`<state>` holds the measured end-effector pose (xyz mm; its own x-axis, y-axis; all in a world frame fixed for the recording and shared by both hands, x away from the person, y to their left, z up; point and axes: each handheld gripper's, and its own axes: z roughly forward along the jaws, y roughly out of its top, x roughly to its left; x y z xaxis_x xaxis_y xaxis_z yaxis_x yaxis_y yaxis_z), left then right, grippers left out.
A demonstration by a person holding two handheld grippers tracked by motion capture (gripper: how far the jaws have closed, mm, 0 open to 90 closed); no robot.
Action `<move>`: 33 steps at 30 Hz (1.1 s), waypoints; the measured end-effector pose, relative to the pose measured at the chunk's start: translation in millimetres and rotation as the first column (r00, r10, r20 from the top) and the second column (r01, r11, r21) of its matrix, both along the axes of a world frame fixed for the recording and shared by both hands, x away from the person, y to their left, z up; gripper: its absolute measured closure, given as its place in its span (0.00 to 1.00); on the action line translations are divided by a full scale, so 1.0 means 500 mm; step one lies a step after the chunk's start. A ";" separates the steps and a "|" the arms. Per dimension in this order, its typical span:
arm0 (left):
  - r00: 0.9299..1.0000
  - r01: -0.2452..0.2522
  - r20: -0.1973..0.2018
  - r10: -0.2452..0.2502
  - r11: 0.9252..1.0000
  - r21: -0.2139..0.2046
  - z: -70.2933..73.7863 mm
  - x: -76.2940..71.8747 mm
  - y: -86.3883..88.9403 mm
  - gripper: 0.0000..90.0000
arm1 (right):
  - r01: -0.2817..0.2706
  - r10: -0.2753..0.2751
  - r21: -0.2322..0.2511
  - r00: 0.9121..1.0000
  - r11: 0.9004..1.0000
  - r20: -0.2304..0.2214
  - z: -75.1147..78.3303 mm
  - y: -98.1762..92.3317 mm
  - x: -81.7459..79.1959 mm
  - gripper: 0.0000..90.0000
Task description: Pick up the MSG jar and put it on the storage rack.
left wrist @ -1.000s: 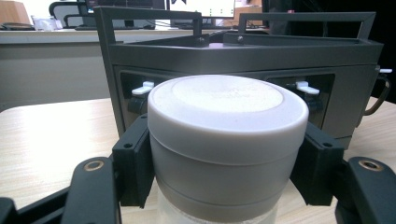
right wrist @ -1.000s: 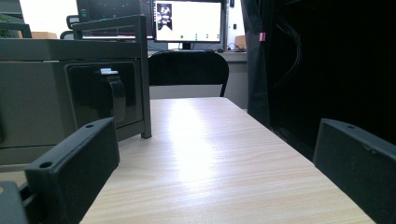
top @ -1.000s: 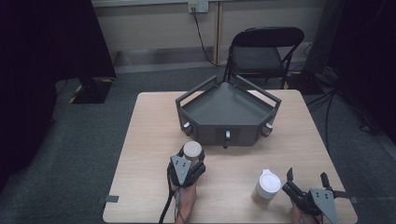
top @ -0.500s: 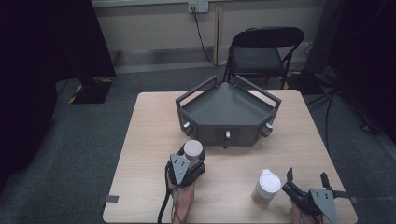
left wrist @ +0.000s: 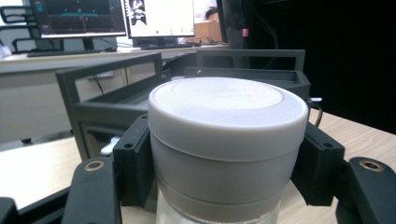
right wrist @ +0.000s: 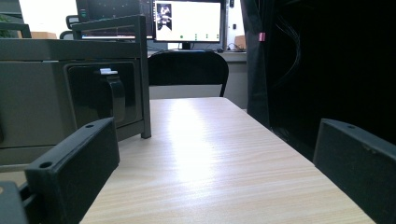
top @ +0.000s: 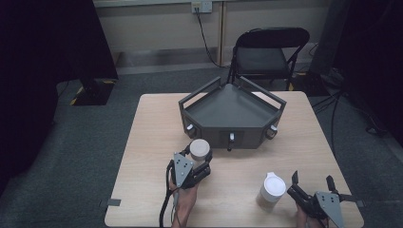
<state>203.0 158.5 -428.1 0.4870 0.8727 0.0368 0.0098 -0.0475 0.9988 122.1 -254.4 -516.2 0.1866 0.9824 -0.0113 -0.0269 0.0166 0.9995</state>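
Observation:
A jar with a flat white lid (top: 200, 147) and clear glass below it sits between the jaws of my left gripper (top: 197, 160), just in front of the grey tray. In the left gripper view both black pads press on the lid's sides (left wrist: 224, 121), so the left gripper (left wrist: 224, 182) is shut on the jar. My right gripper (top: 311, 178) rests near the table's front right corner, jaws spread wide with nothing between them (right wrist: 215, 158). A second white-lidded container (top: 272, 189) stands upright just left of it, apart from its fingers.
A dark grey angular tray (top: 204, 127) with raised handles and small front knobs occupies the table's middle back. A black folding chair (top: 266, 52) stands behind the table. Bare wood lies between the two grippers. Monitors glow far off in both gripper views.
The left gripper has lifted slightly with the jar and edged toward the grey tray. The right gripper and the second container have stayed where they were.

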 end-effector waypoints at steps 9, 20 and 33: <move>0.999 0.032 0.024 -0.032 0.999 -0.005 0.029 0.013 0.009 0.38 | 0.001 -0.001 0.000 1.000 1.000 0.000 0.000 0.000 0.000 0.00; 0.998 0.053 0.020 -0.052 0.998 -0.033 0.077 0.050 0.006 0.38 | -0.002 0.002 0.000 1.000 1.000 0.000 0.000 0.000 -0.002 0.00; 1.000 -0.004 0.002 0.004 1.000 -0.021 0.127 0.105 -0.035 0.38 | -0.003 0.003 0.000 1.000 1.000 0.001 0.000 -0.001 -0.002 0.00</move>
